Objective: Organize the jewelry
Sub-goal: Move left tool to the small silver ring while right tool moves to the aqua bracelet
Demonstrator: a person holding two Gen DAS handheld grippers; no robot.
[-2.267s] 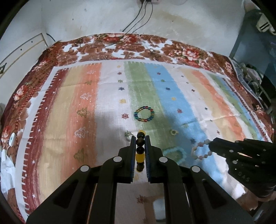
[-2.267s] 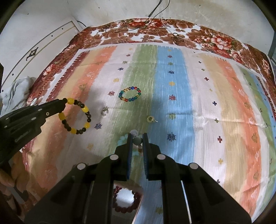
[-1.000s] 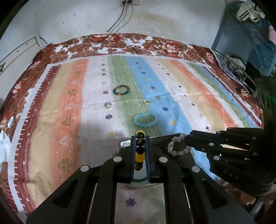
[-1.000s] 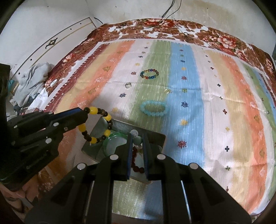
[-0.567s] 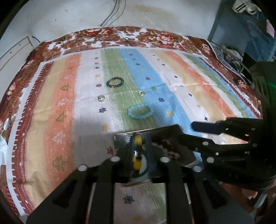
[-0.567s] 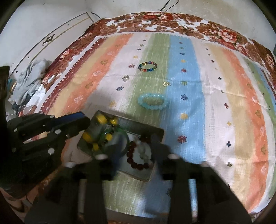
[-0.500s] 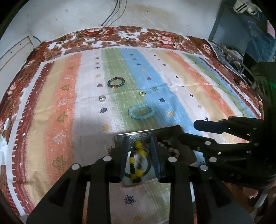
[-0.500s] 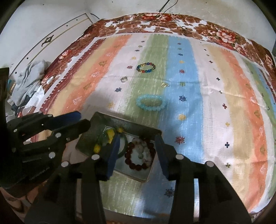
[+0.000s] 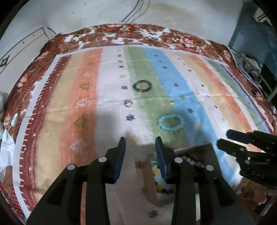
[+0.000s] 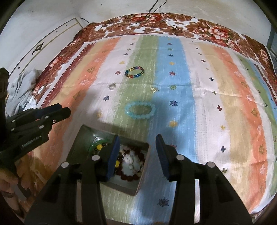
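A grey metal tray [image 10: 81, 136] lies on the striped cloth near the front; it also shows in the left wrist view [image 9: 202, 148]. In it lie a yellow-and-dark bead bracelet [image 10: 99, 147], a dark red bracelet [image 10: 129, 175] and a pale bead bracelet [image 10: 129, 160]. On the cloth beyond lie a light blue bracelet [image 10: 140, 110], a multicoloured bracelet [image 10: 134, 72] and two small rings [image 10: 111, 86] [image 10: 154, 89]. My left gripper [image 9: 140, 143] is open and empty, left of the tray. My right gripper [image 10: 137, 143] is open and empty above the tray.
The striped cloth [image 10: 216, 103] covers a bed with a floral border. A crumpled grey cloth [image 10: 22, 86] lies off the left edge. Cables [image 9: 135, 10] run down the back wall. Dark furniture [image 9: 256, 43] stands at the right.
Both grippers carried their bracelets to the tray, opened and let them drop in. Both have since pulled up and away with jaws wide open.
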